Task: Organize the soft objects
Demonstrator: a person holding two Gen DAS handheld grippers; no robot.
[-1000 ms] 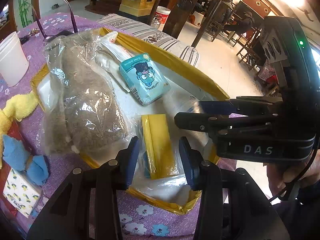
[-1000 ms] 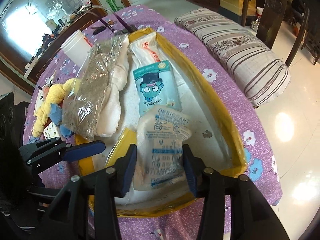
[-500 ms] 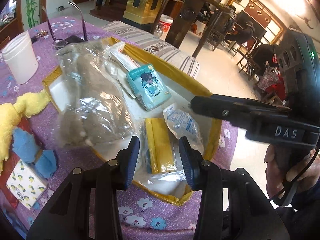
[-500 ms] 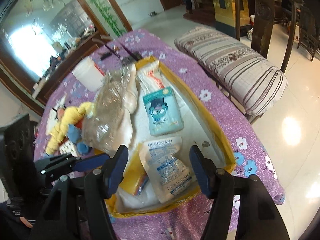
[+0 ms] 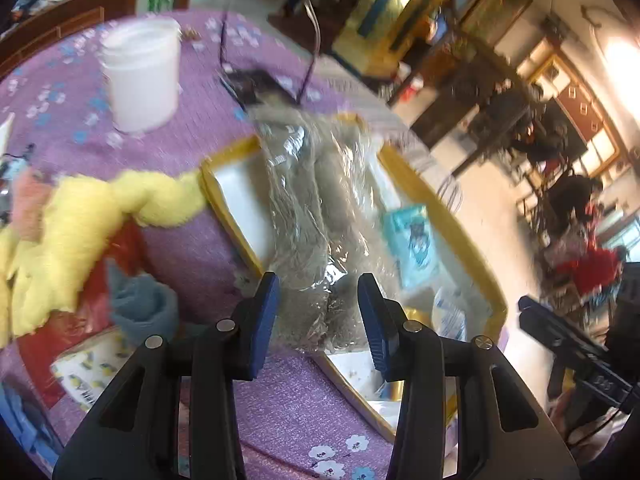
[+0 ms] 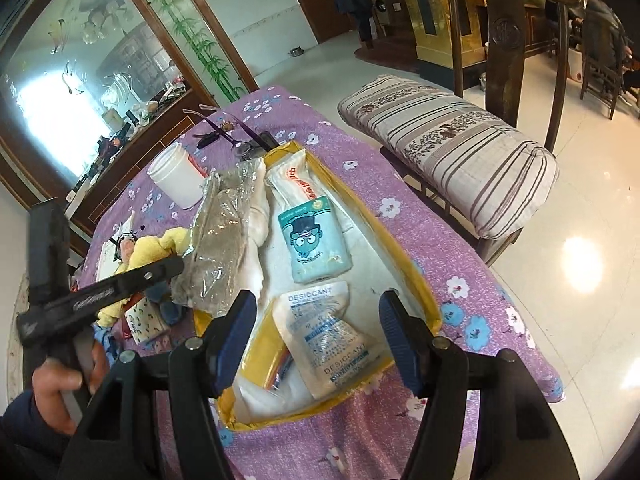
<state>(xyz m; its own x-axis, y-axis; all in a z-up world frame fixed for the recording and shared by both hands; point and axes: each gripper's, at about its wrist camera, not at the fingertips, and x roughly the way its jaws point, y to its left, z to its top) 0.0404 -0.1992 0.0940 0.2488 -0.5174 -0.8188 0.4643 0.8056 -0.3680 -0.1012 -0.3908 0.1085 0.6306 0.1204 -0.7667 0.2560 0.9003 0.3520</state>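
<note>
Yellow-rimmed shallow tray (image 6: 404, 256) mid-frame holds a crinkly plastic-wrapped grey plush (image 6: 218, 236), a blue tissue pack (image 6: 314, 240) and a white desiccant sachet (image 6: 324, 336); both the left claw (image 5: 318, 320) and right claw (image 6: 318, 340) gape, empty.

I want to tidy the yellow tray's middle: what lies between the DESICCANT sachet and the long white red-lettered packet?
The light-blue cartoon-face pack lies between the desiccant sachet and the long white packet in the yellow tray, clearest in the right wrist view.

Glossy white floor (image 6: 472, 48), wooden chairs (image 6: 516, 52)
</note>
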